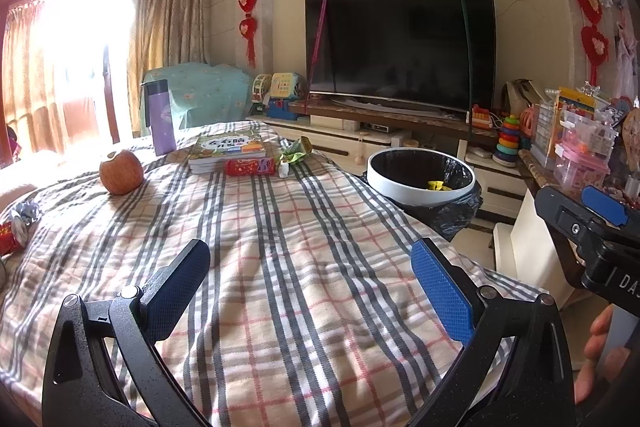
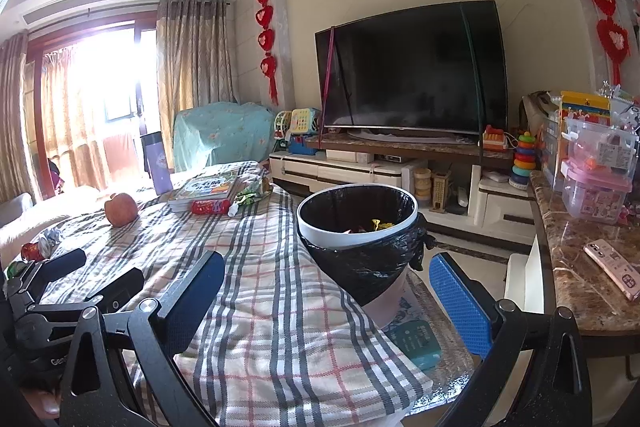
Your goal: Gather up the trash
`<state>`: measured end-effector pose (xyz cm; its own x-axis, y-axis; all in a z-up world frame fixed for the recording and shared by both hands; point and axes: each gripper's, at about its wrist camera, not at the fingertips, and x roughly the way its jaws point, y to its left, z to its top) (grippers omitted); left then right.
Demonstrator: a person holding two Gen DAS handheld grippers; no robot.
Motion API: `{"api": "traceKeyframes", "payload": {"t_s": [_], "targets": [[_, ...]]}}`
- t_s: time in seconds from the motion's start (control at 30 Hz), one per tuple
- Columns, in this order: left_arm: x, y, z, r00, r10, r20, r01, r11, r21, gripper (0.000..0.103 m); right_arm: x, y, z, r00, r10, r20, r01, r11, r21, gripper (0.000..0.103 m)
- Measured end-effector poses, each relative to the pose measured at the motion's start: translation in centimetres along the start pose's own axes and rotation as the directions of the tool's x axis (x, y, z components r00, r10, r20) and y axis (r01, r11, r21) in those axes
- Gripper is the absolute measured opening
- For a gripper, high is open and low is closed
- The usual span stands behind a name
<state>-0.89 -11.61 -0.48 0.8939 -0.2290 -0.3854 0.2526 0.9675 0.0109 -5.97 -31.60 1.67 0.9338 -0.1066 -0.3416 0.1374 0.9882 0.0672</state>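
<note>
Blue-padded fingers of the left tool [image 1: 310, 291] fill the bottom of the left wrist view, spread wide with nothing between them, hovering over the plaid cloth on the table [image 1: 304, 227]. Likely a ready posture between picks.

Far left edge of that view: a crumpled red-and-silver wrapper [image 1: 16, 229] lies on the cloth, probably trash not yet collected. Right of it, upper left, an apple [image 1: 121, 172] with a bite or dent at the top; cannot tell whether it counts as trash. Behind it a purple bottle [image 1: 161, 117] stands upright. Centre: a stack of books [image 1: 228, 149], a red packet [image 1: 250, 167] touching its front edge, and a green crumpled wrapper [image 1: 296, 151] just beside, all at the far end of the table.

Right of centre: white-rimmed bin [image 1: 420, 179] with a black liner, set against the table's edge, presumably for a short carry. Yellow scraps [image 1: 438, 185] already lie inside.

Right wrist view: right tool [image 2: 326, 297] also spread and empty, aimed at the bin. On the marble counter [image 2: 576, 267] at right lies a pink phone [image 2: 612, 267].
</note>
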Motion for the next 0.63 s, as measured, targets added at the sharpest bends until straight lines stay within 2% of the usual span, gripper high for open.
{"api": "traceKeyframes", "payload": {"t_s": [0.63], "targets": [[2.1, 0.9, 0.1, 0.997, -0.047, -0.064, 0.044, 0.998, -0.044, 0.103, 3.3, -0.5, 0.0, 0.998, 0.006, -0.066, -0.005, 1.000, 0.019, 0.103]]}}
